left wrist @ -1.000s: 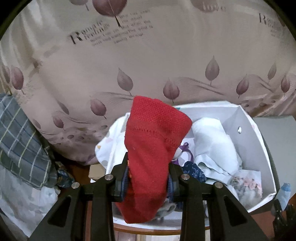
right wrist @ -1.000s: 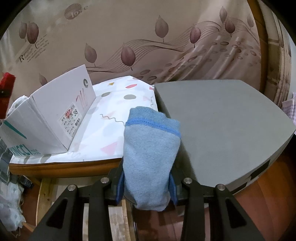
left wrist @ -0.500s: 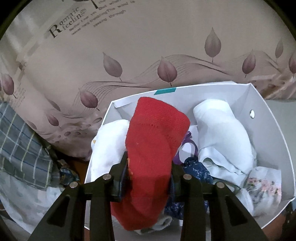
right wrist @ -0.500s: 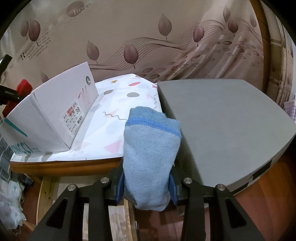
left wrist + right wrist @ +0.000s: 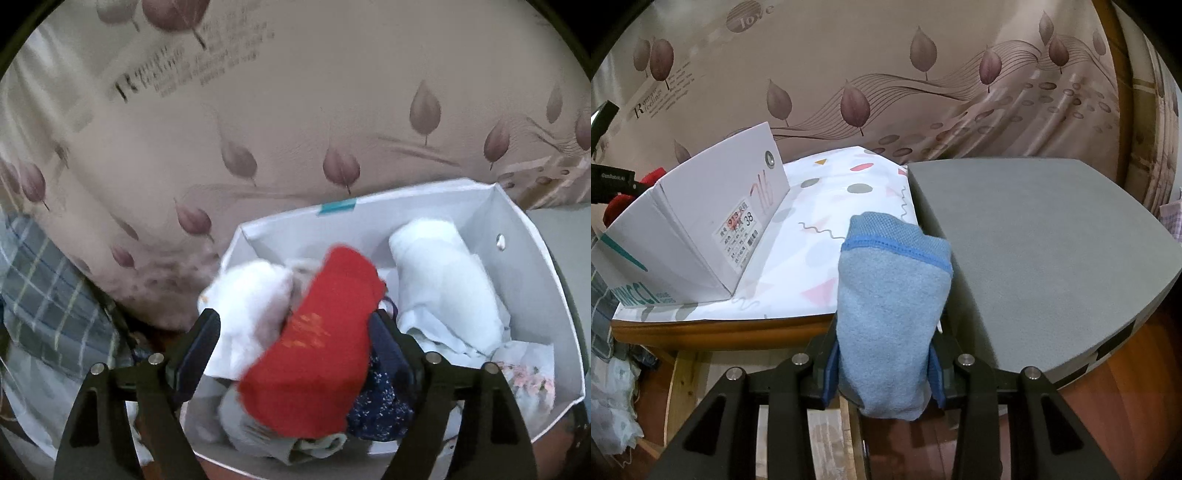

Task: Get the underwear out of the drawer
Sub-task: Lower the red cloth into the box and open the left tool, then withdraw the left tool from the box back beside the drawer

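Observation:
The drawer is a white cardboard box [image 5: 532,273] full of folded clothes. My left gripper [image 5: 295,328] is open above its left part. The red underwear [image 5: 317,362] lies loose between the spread fingers, slumped onto the clothes in the box. In the right wrist view the same box [image 5: 701,229] stands on the left with a bit of red [image 5: 652,177] at its far side. My right gripper [image 5: 886,362] is shut on a folded light blue underwear [image 5: 890,317], held in front of the table edge.
White rolled clothes [image 5: 439,280], a dark blue floral piece [image 5: 380,406] and a flowered white piece [image 5: 524,376] fill the box. A grey pad [image 5: 1034,251] covers the table's right part, a patterned white cloth [image 5: 827,236] the middle. A leaf-print curtain [image 5: 923,92] hangs behind. Plaid fabric [image 5: 48,295] lies at left.
My left gripper has opened and let go of the red underwear, which dropped and tilted into the box. The right gripper still holds the blue underwear, nearly unmoved.

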Demonstrator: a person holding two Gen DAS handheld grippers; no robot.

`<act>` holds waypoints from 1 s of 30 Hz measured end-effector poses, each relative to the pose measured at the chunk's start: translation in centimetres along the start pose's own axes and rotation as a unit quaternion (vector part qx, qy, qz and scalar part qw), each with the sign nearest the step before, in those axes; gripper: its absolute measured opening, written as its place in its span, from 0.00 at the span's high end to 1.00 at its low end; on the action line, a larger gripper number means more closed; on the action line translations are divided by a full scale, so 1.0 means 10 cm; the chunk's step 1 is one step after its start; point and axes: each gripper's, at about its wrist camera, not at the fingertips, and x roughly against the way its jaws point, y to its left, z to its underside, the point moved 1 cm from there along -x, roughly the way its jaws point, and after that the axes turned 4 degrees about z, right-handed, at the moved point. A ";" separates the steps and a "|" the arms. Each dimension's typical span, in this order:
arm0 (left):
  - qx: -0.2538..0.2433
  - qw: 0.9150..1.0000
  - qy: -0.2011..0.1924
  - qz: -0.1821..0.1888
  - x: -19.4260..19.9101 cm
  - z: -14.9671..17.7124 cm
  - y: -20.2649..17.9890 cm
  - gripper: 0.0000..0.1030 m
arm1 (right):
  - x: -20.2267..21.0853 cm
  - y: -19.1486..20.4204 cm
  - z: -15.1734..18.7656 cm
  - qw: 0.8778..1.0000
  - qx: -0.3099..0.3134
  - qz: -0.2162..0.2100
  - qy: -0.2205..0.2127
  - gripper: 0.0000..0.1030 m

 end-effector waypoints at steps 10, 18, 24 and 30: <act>0.036 0.997 -0.070 0.005 0.71 0.16 0.18 0.14 | 0.02 0.03 0.01 1.000 0.011 0.001 -0.002 0.63; 0.055 0.990 -0.107 -0.072 1.07 0.96 0.33 0.13 | 0.03 0.07 0.03 1.000 0.024 0.005 -0.004 0.63; 0.084 0.988 -0.089 -0.098 0.86 1.71 0.43 0.13 | 0.03 0.09 0.05 1.000 0.029 0.007 -0.002 0.63; 0.126 0.984 -0.039 -0.116 0.42 2.31 0.53 0.13 | 0.05 0.11 0.09 1.000 0.030 -0.008 -0.003 0.63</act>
